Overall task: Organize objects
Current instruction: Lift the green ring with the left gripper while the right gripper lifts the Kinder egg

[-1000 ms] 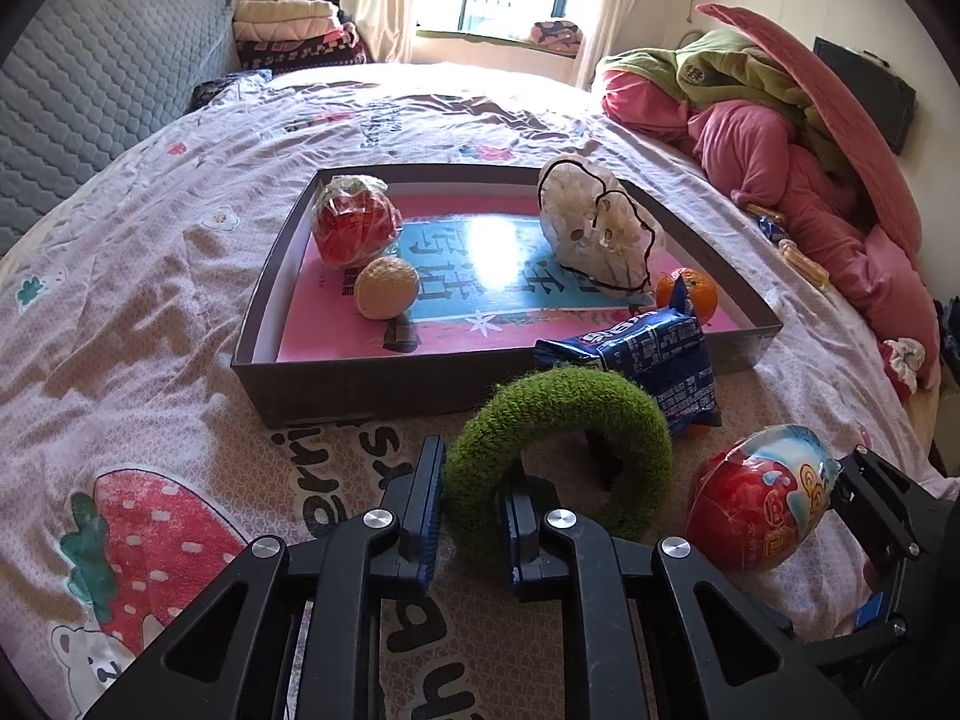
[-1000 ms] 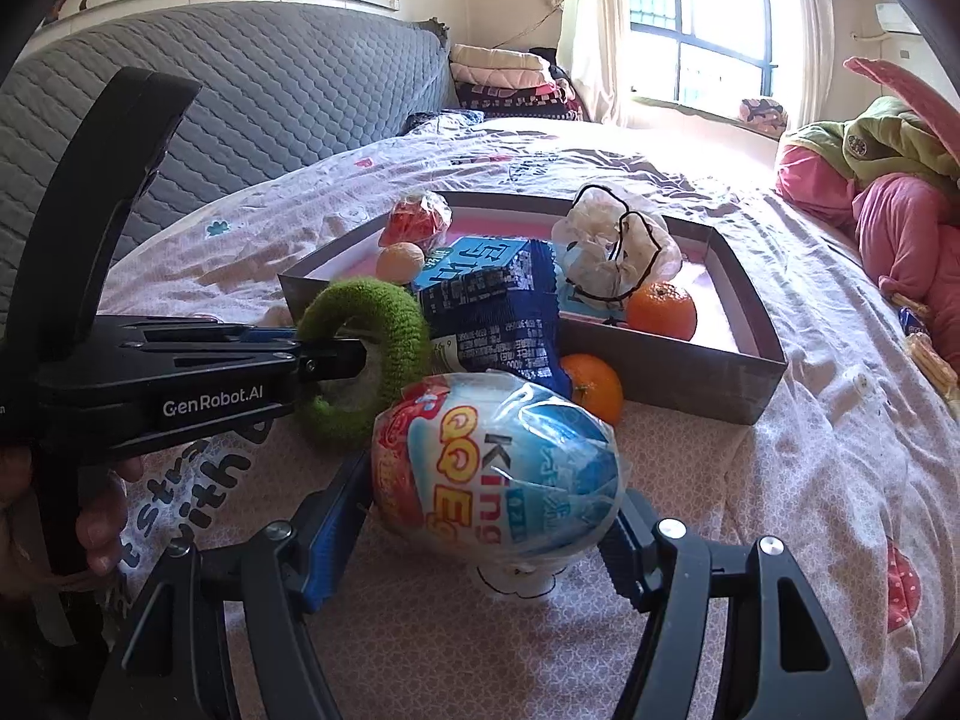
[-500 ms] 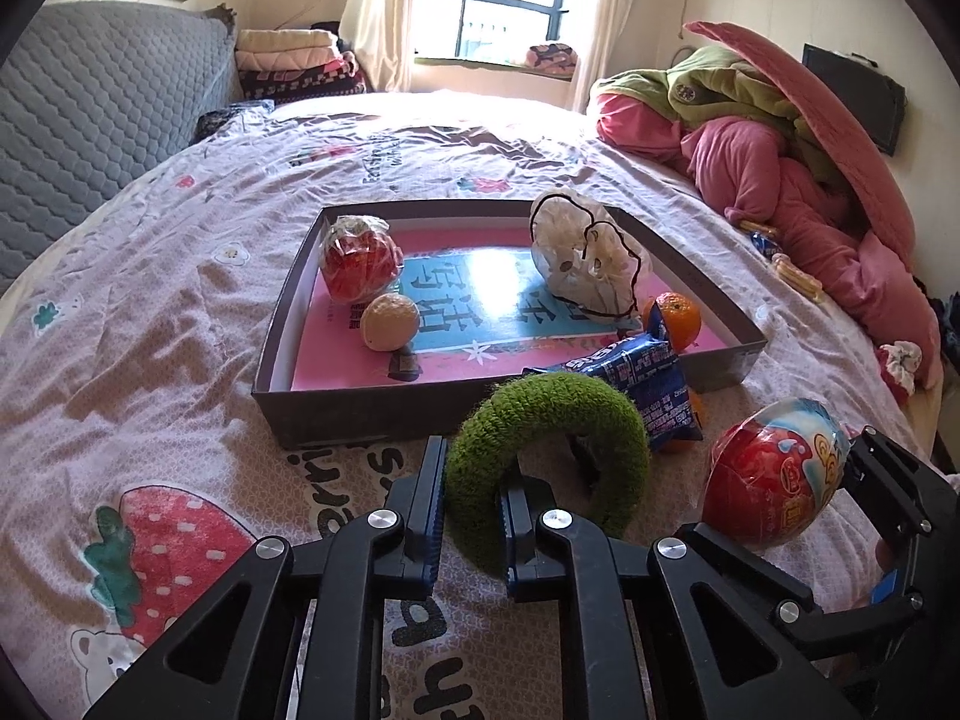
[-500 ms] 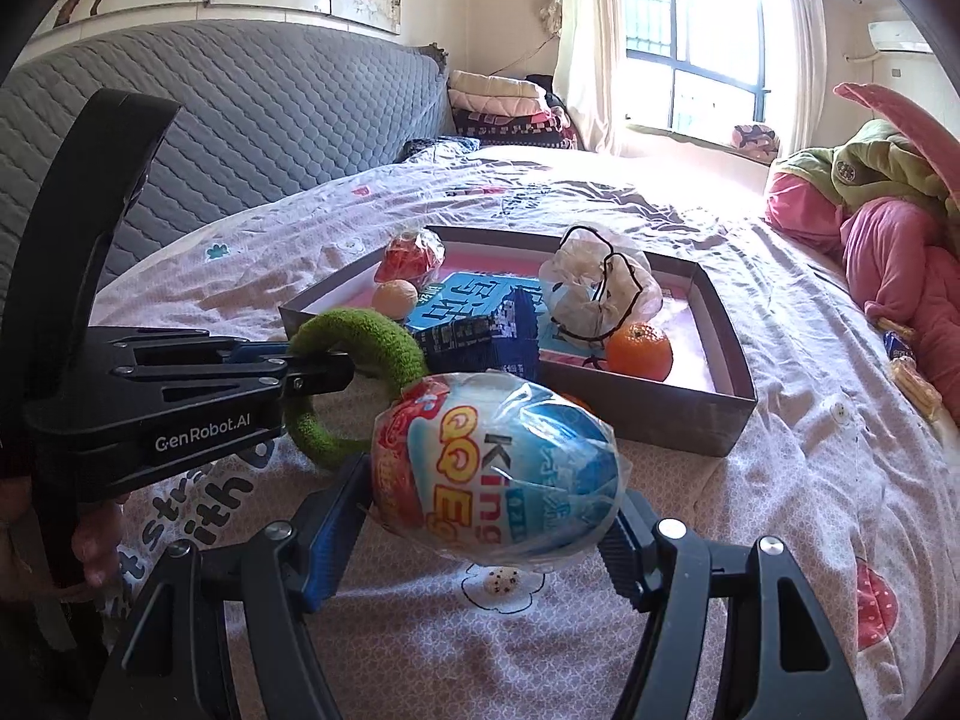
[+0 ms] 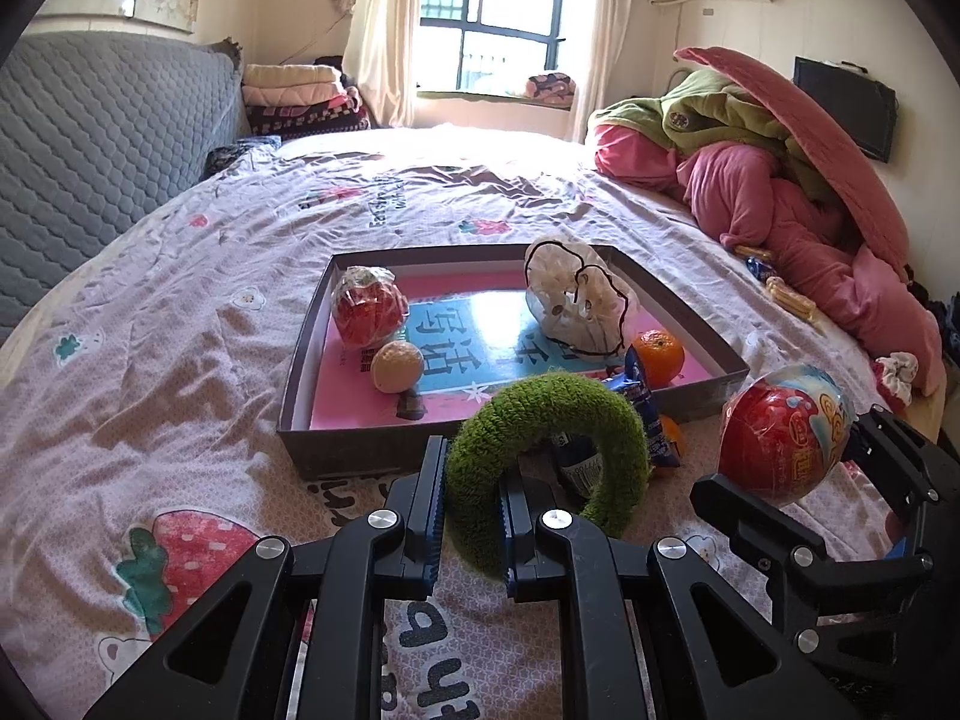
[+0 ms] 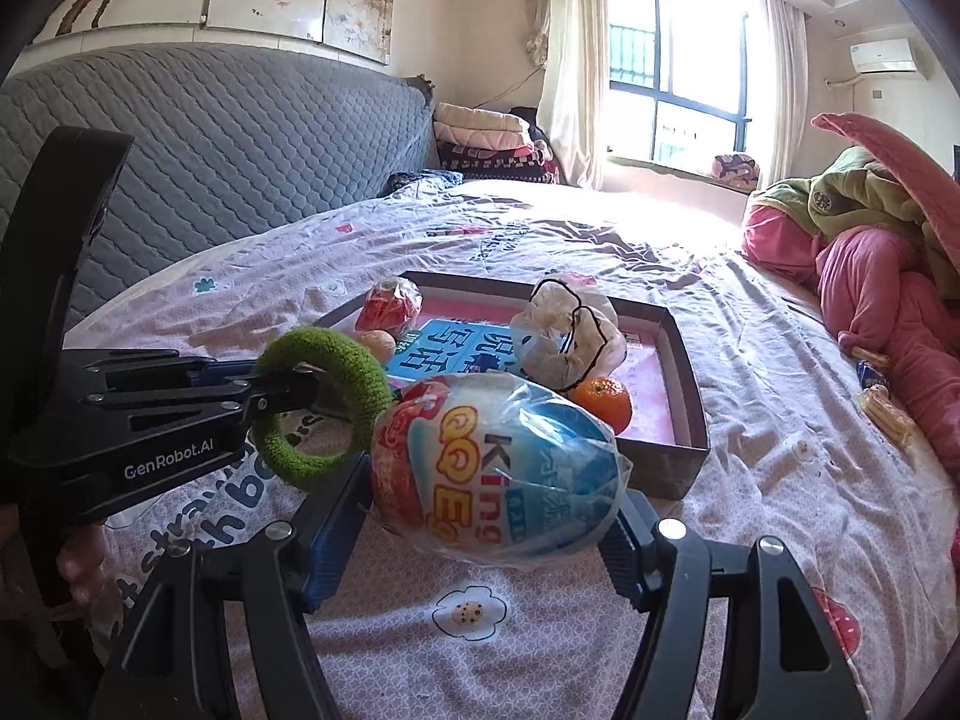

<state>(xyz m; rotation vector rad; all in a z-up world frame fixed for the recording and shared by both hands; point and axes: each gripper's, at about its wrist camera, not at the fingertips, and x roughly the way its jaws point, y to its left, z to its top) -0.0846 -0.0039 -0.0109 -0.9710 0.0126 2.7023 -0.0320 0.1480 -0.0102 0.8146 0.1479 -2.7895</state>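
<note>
My left gripper [image 5: 471, 480] is shut on a green fuzzy ring [image 5: 549, 456], held above the bedspread in front of the tray; the same ring [image 6: 318, 402] shows at the left of the right wrist view. My right gripper [image 6: 492, 516] is shut on a big wrapped toy egg [image 6: 498, 468], red and blue, also lifted off the bed; the egg [image 5: 786, 432] appears at the right of the left wrist view. Ahead lies a dark shallow tray [image 5: 336, 450] holding a red wrapped item [image 5: 366, 312], a pale round fruit [image 5: 396, 366], a white pouch [image 5: 576, 306] and an orange [image 5: 659, 354].
A blue snack packet [image 5: 642, 414] and a second orange [image 5: 671, 441] lie against the tray's near wall. Pink and green bedding [image 5: 810, 204] is piled at the right. A grey quilted headboard [image 6: 210, 168] runs along the left. A person's hand [image 6: 78, 558] holds the left gripper.
Both grippers have risen with their loads; the tray and bed sit lower and farther off in both views. The ring and the egg stay gripped.
</note>
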